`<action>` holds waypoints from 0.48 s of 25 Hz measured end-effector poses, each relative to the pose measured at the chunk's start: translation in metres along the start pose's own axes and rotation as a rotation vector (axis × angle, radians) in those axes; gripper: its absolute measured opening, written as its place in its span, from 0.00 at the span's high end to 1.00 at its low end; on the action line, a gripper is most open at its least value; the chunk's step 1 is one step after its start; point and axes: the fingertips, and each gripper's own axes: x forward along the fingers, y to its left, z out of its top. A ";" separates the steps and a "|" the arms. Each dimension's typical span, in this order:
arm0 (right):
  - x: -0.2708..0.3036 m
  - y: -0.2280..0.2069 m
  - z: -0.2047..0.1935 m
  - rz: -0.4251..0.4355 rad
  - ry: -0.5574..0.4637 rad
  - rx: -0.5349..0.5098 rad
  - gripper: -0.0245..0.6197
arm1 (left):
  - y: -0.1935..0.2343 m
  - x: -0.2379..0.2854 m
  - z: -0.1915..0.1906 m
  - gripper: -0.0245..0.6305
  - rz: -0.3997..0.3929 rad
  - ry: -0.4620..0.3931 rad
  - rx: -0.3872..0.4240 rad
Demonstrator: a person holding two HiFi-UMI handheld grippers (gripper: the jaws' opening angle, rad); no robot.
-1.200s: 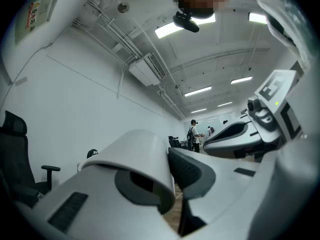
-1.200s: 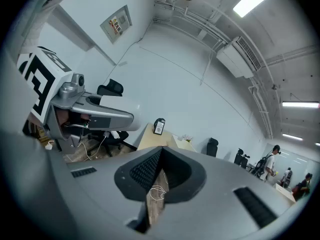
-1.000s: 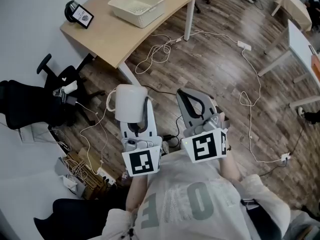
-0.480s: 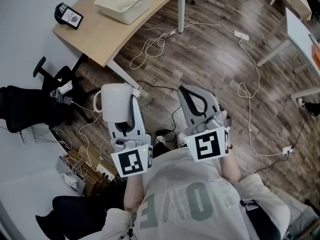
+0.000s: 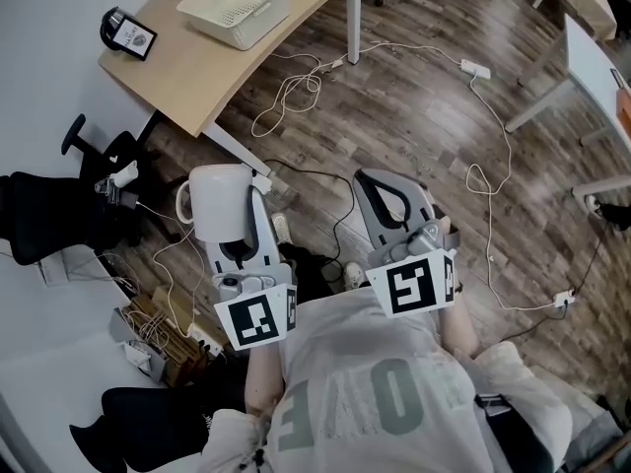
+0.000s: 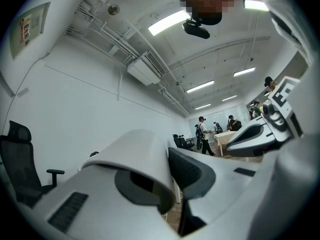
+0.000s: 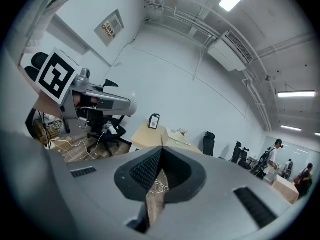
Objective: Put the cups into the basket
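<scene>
**L gripper** (image 6: 162, 159) clamps 1 white cup (image 5: 219, 202) by its wall, over the floor, near the person. The cup's long axis runs along the jaws, pointing away toward the far side, w/ the handle to the left. Mouth vs. base is hard to tell, as the cup covers one jaw tip.

**R gripper** (image 5: 387, 190): jaws pressed together, nothing between.

1 basket (image 5: 258, 18) sits on the table (image 5: 197, 67), far left, well apart from the cup. The table is cut off at the frame's top edge.

The left gripper (image 5: 252, 205) partly covers the cup (image 5: 215, 197).
</scene>
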 end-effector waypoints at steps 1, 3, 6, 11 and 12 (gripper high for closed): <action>0.007 -0.002 0.000 -0.003 0.000 -0.004 0.97 | 0.003 0.005 -0.002 0.85 -0.001 0.000 -0.001; 0.023 -0.005 0.001 -0.008 0.003 -0.015 0.97 | 0.010 0.018 -0.008 0.85 -0.004 0.004 -0.007; 0.048 -0.011 0.002 -0.011 0.009 -0.023 0.97 | 0.023 0.041 -0.017 0.85 -0.011 -0.001 -0.011; 0.104 -0.028 0.011 -0.024 0.028 -0.059 0.97 | 0.055 0.096 -0.024 0.85 -0.016 -0.021 -0.040; 0.115 -0.031 0.014 -0.022 0.029 -0.069 0.97 | 0.061 0.107 -0.026 0.85 -0.016 -0.022 -0.047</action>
